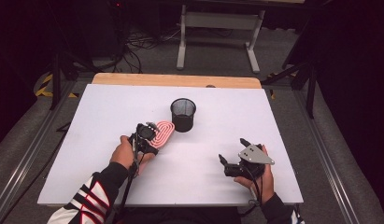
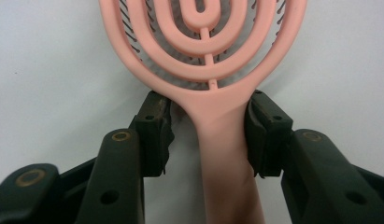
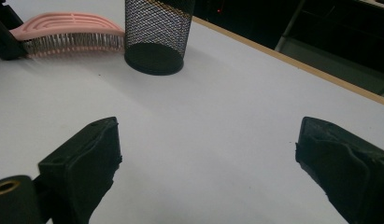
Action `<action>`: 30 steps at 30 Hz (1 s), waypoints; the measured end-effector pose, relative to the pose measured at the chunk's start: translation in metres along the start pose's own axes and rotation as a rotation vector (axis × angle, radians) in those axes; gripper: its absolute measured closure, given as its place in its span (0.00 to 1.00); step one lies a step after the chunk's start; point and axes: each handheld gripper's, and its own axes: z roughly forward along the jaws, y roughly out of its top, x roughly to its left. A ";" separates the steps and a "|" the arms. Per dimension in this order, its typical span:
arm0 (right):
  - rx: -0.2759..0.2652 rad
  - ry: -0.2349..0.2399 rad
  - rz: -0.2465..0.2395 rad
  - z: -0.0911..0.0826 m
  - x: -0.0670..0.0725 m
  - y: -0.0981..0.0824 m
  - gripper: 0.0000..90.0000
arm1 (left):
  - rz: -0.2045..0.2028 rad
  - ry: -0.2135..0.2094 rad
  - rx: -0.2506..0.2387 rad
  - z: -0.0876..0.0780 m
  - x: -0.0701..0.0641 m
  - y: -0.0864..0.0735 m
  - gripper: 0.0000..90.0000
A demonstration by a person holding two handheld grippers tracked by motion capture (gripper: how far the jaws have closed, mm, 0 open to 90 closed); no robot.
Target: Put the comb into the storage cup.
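1. A pink hairbrush (image 1: pixel 162 133) lies on the white tabletop (image 1: pixel 87 140), a little to the 9 o'clock side of centre in the high view, its oval head pointing toward 1 o'clock and its handle toward 7 o'clock.
2. The left gripper (image 2: pixel 209 126) is at the handle end of the brush, held by the person's left hand (image 1: pixel 123 151), whose sleeve is black with white and red stripes.
3. In the left gripper view the handle runs up between the two black fingers (image 2: pixel 154 133) into the looped pink head, with dark bristles showing through the loops.
4. The finger at 3 o'clock lies against the handle where it widens into the head; the finger at 9 o'clock stands just off it, with a strip of tabletop showing between. The fingers are part closed around the handle and not yet clamped on it.
5. A black mesh cup (image 1: pixel 183 114) stands upright just beside the brush head, at its 2 o'clock side in the high view. Whether they touch I cannot tell.
6. The right gripper (image 1: pixel 234 156) rests low at the 5 o'clock part of the tabletop, well apart from brush and cup, in the person's right hand (image 1: pixel 264 179).
7. In the right gripper view its fingers (image 3: pixel 87 158) stand wide apart with bare tabletop between them; the cup and the brush lie farther off at 11 o'clock.
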 end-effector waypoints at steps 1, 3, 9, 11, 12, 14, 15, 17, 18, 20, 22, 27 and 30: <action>0.003 0.003 -0.003 0.000 0.000 0.000 0.08 | -0.005 -0.004 -0.004 0.000 0.000 0.000 0.68; 0.004 0.007 -0.003 0.001 0.000 0.000 0.08 | -0.019 -0.010 -0.021 0.000 0.002 -0.002 0.71; 0.009 0.017 -0.010 0.001 0.002 0.000 0.08 | -0.019 -0.037 -0.055 -0.002 0.008 -0.009 0.77; 0.012 0.019 -0.016 0.001 0.002 0.000 0.08 | -0.013 -0.021 -0.069 -0.004 0.009 -0.013 0.78; 0.012 0.019 -0.016 0.001 0.002 0.000 0.08 | -0.013 -0.021 -0.069 -0.004 0.009 -0.013 0.78; 0.010 0.019 -0.019 0.002 0.002 0.000 0.08 | -0.031 -0.025 -0.102 -0.006 0.011 -0.018 0.78; 0.011 0.019 -0.019 0.002 0.002 0.000 0.08 | -0.028 -0.008 -0.114 -0.008 0.013 -0.021 0.78; 0.012 0.018 -0.020 0.002 0.002 0.000 0.08 | -0.025 0.005 -0.150 -0.013 0.015 -0.026 0.78; 0.011 0.017 -0.020 0.002 0.003 0.000 0.08 | -0.029 0.009 -0.176 -0.016 0.015 -0.029 0.78; 0.012 0.018 -0.017 0.003 0.003 0.000 0.08 | -0.024 0.024 -0.211 -0.021 0.016 -0.032 0.78; 0.010 0.022 -0.014 0.004 0.003 0.000 0.08 | -0.018 0.038 -0.279 -0.028 0.016 -0.037 0.78; -0.005 0.024 -0.005 0.007 0.004 0.003 0.08 | -0.014 0.051 -0.360 -0.034 0.016 -0.040 0.78; -0.029 0.029 0.008 0.010 0.003 0.009 0.08 | -0.016 0.047 -0.413 -0.038 0.016 -0.043 0.78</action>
